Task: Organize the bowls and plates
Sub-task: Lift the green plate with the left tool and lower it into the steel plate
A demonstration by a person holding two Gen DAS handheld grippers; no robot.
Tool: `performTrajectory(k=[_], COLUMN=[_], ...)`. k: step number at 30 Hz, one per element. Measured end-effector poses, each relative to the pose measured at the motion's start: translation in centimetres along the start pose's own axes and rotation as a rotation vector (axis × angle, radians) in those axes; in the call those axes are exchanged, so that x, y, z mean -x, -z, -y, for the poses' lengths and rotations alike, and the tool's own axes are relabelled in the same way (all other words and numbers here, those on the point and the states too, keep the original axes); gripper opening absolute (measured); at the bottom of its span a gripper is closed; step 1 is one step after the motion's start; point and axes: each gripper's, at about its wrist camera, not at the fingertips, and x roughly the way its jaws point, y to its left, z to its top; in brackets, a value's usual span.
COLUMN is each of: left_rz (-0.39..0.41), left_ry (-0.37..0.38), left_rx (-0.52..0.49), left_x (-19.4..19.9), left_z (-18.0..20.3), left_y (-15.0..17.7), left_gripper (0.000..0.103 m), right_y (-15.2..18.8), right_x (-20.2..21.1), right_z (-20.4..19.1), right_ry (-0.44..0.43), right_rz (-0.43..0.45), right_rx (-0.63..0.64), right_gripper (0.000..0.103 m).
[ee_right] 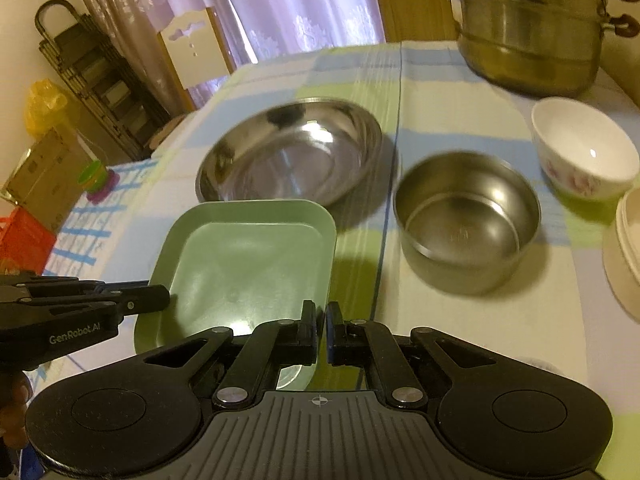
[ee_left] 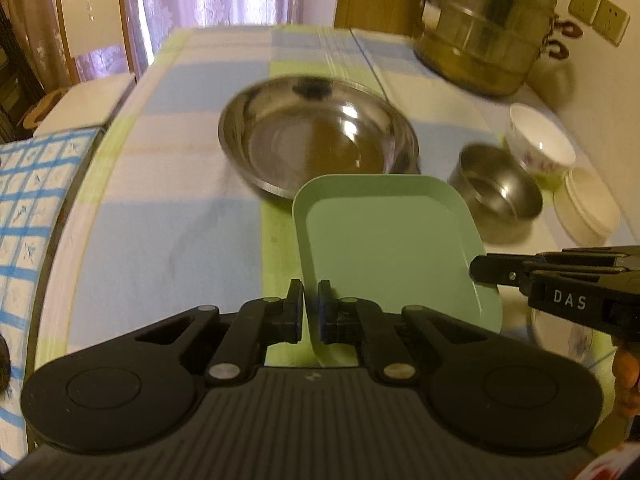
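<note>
A square green plate (ee_left: pixel 384 240) (ee_right: pixel 244 264) is held above the table by both grippers. My left gripper (ee_left: pixel 311 308) is shut on the plate's left rim; it also shows in the right wrist view (ee_right: pixel 160 304). My right gripper (ee_right: pixel 321 332) is shut on the plate's right rim; it also shows in the left wrist view (ee_left: pixel 480 270). Beyond the plate sits a wide steel plate (ee_left: pixel 316 136) (ee_right: pixel 292 152). To its right are a small steel bowl (ee_left: pixel 496 192) (ee_right: pixel 468 220) and a white floral bowl (ee_left: pixel 540 144) (ee_right: pixel 584 148).
A big steel steamer pot (ee_left: pixel 484 28) (ee_right: pixel 528 28) stands at the table's far right. Stacked white plates (ee_left: pixel 588 208) (ee_right: pixel 624 240) lie at the right edge. A floral plate (ee_left: pixel 568 340) lies under my right gripper. A chair (ee_left: pixel 96 28) stands beyond the checked tablecloth (ee_left: pixel 180 220).
</note>
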Motion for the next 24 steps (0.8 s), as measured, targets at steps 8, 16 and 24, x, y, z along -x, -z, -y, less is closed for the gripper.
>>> performTrajectory(k=[8, 16, 24], left_rz=[0.053, 0.062, 0.032], left_ry=[-0.009, -0.016, -0.020], left_rx=[-0.005, -0.015, -0.025], left_x=[-1.2, -4.3, -8.1], left_z=[-0.9, -2.0, -3.2], left_y=[-4.2, -7.8, -10.1], left_gripper=[0.006, 0.006, 0.006], right_y=[-4.2, -8.1, -10.2], right_x=[-1.2, -4.5, -8.1], right_z=[-0.3, 0.0, 0.4], right_ry=[-0.005, 0.017, 0.047], right_rz=[0.042, 0.055, 0.031], right_rx=[0.001, -0.012, -0.028], right_gripper=[0.005, 0.005, 0.005])
